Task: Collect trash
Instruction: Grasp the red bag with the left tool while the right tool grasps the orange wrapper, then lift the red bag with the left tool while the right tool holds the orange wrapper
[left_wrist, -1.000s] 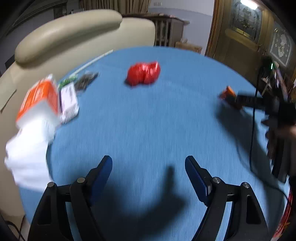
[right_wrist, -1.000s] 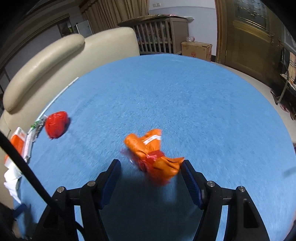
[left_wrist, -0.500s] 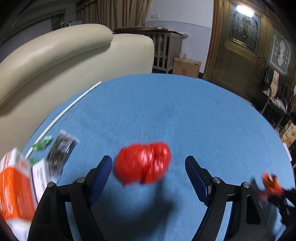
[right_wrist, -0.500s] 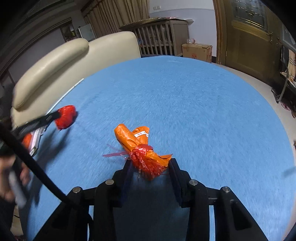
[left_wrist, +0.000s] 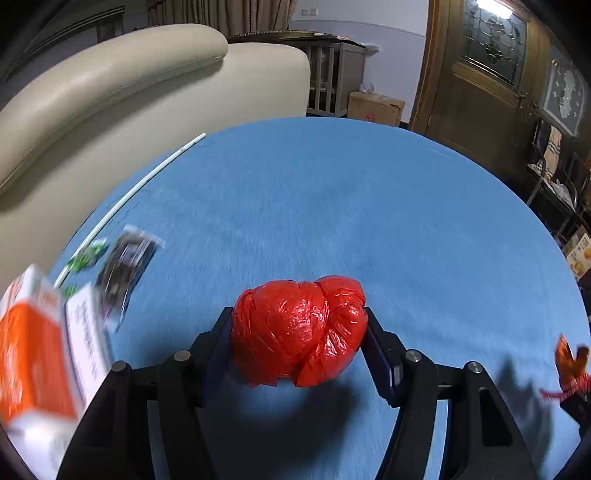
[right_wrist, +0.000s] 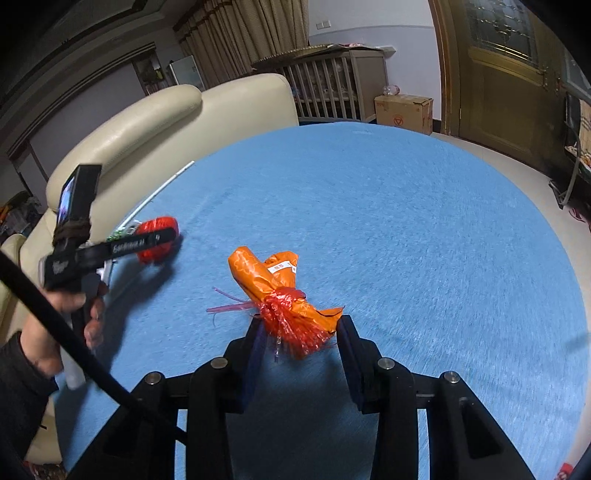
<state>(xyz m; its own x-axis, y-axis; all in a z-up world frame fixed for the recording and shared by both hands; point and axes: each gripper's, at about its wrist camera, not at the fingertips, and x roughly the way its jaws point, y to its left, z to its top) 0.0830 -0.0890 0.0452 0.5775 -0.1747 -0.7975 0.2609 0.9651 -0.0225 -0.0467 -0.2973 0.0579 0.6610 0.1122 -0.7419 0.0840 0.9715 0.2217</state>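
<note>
We have 2 pieces of trash in hand on the blue table (left_wrist: 369, 206). Our left gripper (left_wrist: 299, 328) has just been closing, and its jaws now press on both sides of the red bag (left_wrist: 299, 328), a knotted ball of thin plastic sitting on the cloth near the left edge. Our right gripper (right_wrist: 301, 326) is pinched on the orange bag (right_wrist: 273, 280), gripping it at the tail end, where red ribbon (right_wrist: 291, 321) is tied around it; the rest of the bag sticks out ahead of the jaws, over the middle of the table.

Both look light and soft to us. The film is glossy, so it is probably slippery, and the red ball will likely squash rather than resist, so we judge a grip across its widest part safest. The orange one, we think, holds best at the tied neck, where the plastic bunches and the ribbon gives some bite. Neither seems fragile.

To the left lie a box (left_wrist: 33, 354), some wrappers (left_wrist: 125, 262) and a white stick (left_wrist: 140, 184), not yet collected.
</note>
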